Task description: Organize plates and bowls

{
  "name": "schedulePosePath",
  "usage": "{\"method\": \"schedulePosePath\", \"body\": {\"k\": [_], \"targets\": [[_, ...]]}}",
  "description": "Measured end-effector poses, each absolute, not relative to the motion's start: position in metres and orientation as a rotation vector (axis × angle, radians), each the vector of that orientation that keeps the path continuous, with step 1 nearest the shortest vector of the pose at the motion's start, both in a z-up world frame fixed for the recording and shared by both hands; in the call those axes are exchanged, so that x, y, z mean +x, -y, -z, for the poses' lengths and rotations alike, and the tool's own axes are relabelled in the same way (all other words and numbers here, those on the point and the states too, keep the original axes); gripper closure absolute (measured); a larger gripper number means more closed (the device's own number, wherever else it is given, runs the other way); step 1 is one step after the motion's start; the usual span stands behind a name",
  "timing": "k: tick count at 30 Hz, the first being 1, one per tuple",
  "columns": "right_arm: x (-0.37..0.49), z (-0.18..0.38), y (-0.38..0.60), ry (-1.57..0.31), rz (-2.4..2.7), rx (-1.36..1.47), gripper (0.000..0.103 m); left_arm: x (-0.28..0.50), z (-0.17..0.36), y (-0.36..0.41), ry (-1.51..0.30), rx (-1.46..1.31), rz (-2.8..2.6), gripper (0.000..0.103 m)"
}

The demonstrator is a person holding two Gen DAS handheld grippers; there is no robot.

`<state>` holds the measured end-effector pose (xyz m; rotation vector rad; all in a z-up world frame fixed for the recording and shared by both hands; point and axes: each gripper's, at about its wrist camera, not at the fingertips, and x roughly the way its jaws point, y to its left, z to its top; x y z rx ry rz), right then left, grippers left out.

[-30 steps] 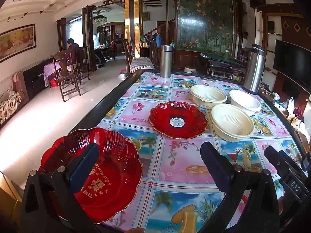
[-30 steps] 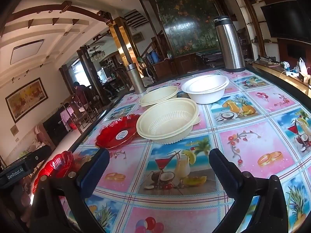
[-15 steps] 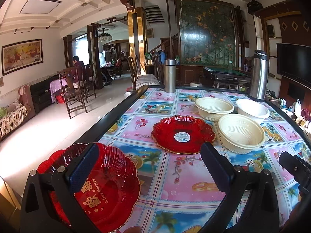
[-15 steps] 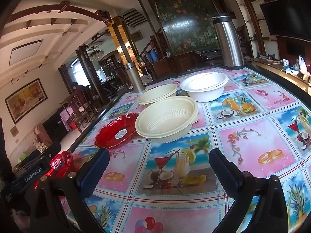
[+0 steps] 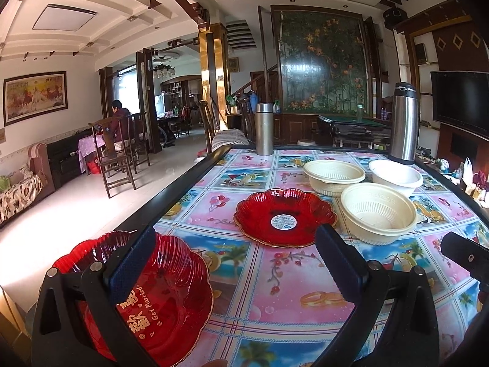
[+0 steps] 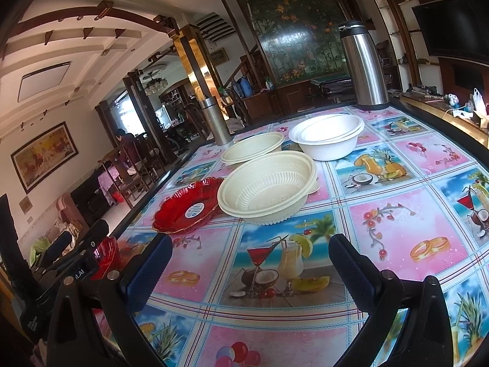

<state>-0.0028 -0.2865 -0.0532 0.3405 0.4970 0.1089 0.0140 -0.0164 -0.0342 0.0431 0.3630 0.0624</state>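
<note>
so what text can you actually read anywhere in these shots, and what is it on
"Get Married", in gold script on the near red plate, beside a gold Chinese character I cannot make out.
"t.AI", white letters on the left gripper body, seen from the right wrist view; the start is hidden.
Round white sticker on the far red plate: print and barcode too small to read.
Embossed band inside the cream bowl: too faint to read.

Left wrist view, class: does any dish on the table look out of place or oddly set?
Yes. The red scalloped glass plate with gold lettering sits at the table's near left corner, apparently overhanging the black table edge, far from the other red scalloped plate and the bowls.
</note>
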Motion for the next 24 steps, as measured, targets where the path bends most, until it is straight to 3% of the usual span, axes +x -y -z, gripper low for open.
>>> {"method": "schedulePosePath", "body": {"k": [7, 14, 24], "targets": [[-0.0024, 0.0536, 0.2875, -0.494, -0.104, 0.346, 0.0, 0.0101, 0.0337, 0.0174, -0.359, 0.046, -0.095, 0.0], [-0.0027, 0.0537, 0.2881, -0.498, -0.098, 0.352, 0.0, 0.0198, 0.0414, 0.0172, -0.465, 0.021, -0.029, 0.0], [-0.0044, 0.0526, 0.2877, -0.493, -0.093, 0.354, 0.0, 0.0122, 0.0402, 0.0199, -0.435, 0.02, -0.005, 0.0]]}}
